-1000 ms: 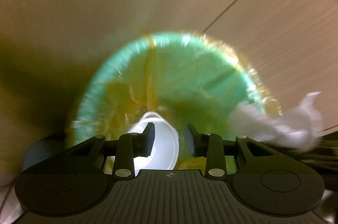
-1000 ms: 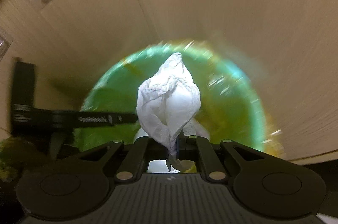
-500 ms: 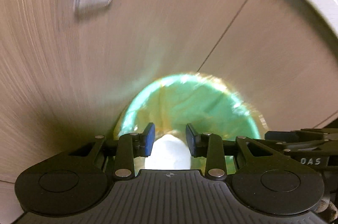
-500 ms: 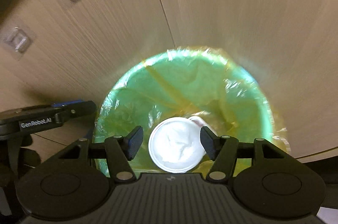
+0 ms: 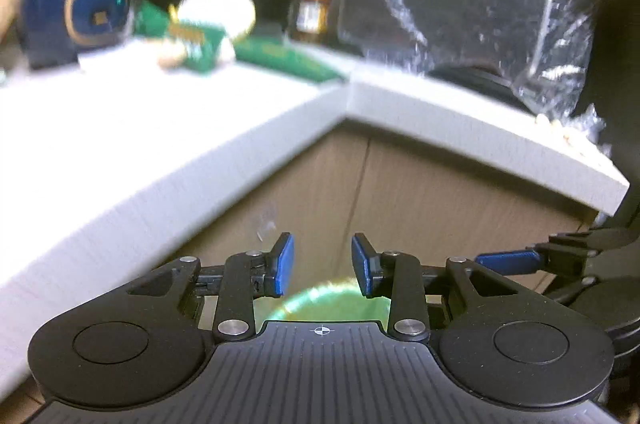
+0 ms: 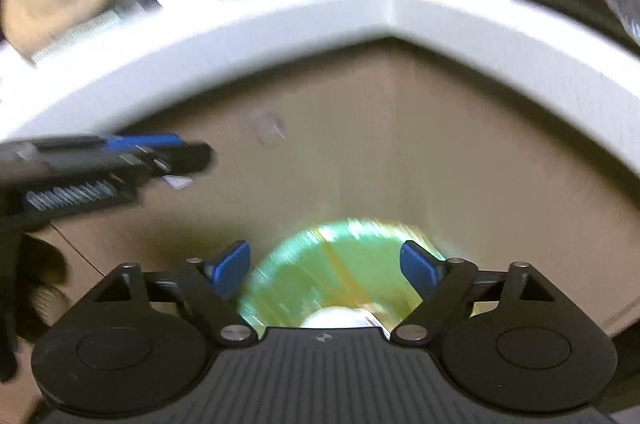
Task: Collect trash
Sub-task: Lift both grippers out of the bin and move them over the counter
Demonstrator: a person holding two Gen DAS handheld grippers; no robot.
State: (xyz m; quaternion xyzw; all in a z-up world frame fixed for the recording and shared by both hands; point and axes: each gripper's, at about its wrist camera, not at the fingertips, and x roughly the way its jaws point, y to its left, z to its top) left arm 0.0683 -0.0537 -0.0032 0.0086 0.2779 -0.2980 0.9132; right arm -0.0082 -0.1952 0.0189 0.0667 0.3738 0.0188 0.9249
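Observation:
A green bin lined with a yellowish bag [image 6: 332, 272] stands on the floor below the counter; its rim also shows in the left wrist view [image 5: 320, 304]. A white cup [image 6: 340, 318] lies inside it. My right gripper [image 6: 326, 270] is open and empty above the bin. My left gripper [image 5: 322, 270] is open and empty, raised and facing the counter corner. The left gripper also shows in the right wrist view [image 6: 120, 159], and a blue fingertip of the right gripper in the left wrist view [image 5: 508, 260].
A white L-shaped counter [image 5: 140, 143] runs above wooden cabinet doors [image 5: 400, 191]. On it stand a dark blue round device [image 5: 76, 7], green packaging with a white cup [image 5: 212, 11], a small jar [image 5: 312, 15] and a plastic-wrapped dark appliance [image 5: 460, 11].
The right gripper let go of the crumpled tissue over the bin and opened wider. Both grippers have lifted and tilted up, so the counter top has come into view.

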